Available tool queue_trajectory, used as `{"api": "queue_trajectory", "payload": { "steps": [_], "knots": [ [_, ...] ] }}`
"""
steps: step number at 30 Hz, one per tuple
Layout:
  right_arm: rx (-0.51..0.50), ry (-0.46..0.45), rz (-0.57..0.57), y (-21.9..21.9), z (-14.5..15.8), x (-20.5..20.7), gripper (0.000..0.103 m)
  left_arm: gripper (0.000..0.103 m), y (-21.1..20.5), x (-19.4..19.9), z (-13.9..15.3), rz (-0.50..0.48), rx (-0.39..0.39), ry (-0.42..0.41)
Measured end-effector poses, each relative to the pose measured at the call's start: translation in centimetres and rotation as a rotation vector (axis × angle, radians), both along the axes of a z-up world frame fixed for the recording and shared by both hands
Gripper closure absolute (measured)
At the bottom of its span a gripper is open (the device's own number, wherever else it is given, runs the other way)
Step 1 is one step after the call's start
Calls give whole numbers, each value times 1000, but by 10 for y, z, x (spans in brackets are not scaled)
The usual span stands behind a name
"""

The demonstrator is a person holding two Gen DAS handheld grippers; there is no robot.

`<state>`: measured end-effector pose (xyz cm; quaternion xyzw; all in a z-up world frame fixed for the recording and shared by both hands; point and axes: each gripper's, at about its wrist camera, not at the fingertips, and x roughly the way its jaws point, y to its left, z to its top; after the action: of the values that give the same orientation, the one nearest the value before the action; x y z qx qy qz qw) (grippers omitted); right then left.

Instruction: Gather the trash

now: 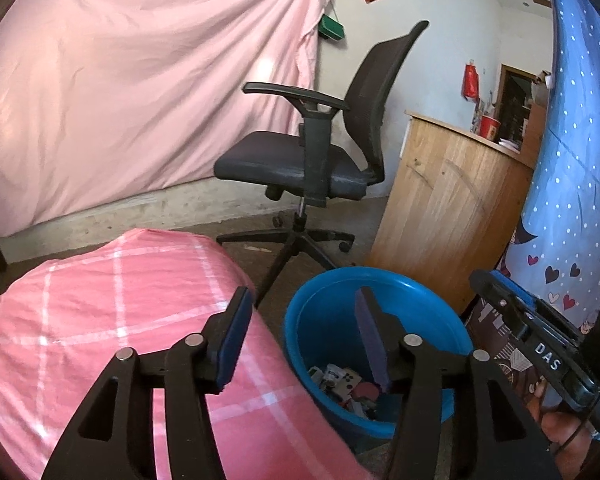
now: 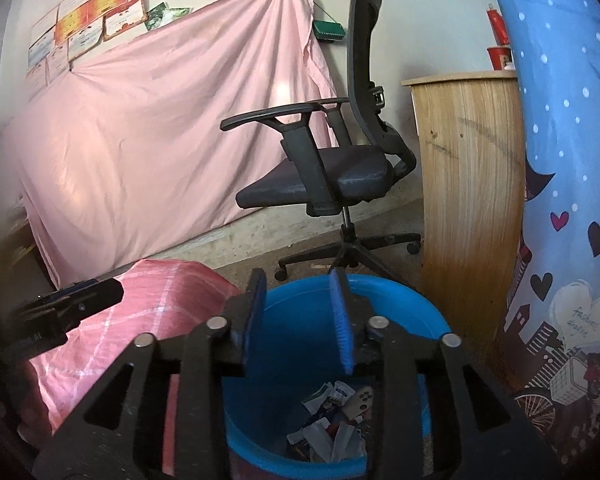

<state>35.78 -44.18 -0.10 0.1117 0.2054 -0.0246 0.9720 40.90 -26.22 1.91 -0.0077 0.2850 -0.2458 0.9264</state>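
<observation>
A blue plastic bin stands on the floor beside a pink checked cushion. Several scraps of paper and wrappers lie at its bottom. My right gripper hangs over the bin's near rim, its jaws apart with nothing between the blue pads. My left gripper is open too and holds nothing; its left finger is over the cushion, its right finger over the bin. The right gripper's body shows at the right of the left wrist view, and the left one at the left of the right wrist view.
A pink checked cushion lies left of the bin. Behind stand a black office chair, a wooden cabinet and a pink sheet on the wall. A blue dotted cloth hangs at the right.
</observation>
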Motion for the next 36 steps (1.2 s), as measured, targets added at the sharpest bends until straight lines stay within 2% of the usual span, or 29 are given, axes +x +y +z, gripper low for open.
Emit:
{"api": "queue_trajectory", "payload": {
  "steps": [8,11,14,21,36],
  "knots": [
    [-69,-34,16,34,15,-34,13,33,40,-32,5,67,-63,-12],
    [-91,-50,22,48,18,-52,6,20,58,-48,7,89,-85,-20],
    [-122,-66,27,62,22,-71,1,16,75,-67,10,111,-106,-37],
    [-132,-105,14,82,29,-111,0,7,111,-108,19,159,-113,-99],
    [-145,-149,-11,108,36,-173,0,6,154,-170,24,211,-93,-179]
  ]
}}
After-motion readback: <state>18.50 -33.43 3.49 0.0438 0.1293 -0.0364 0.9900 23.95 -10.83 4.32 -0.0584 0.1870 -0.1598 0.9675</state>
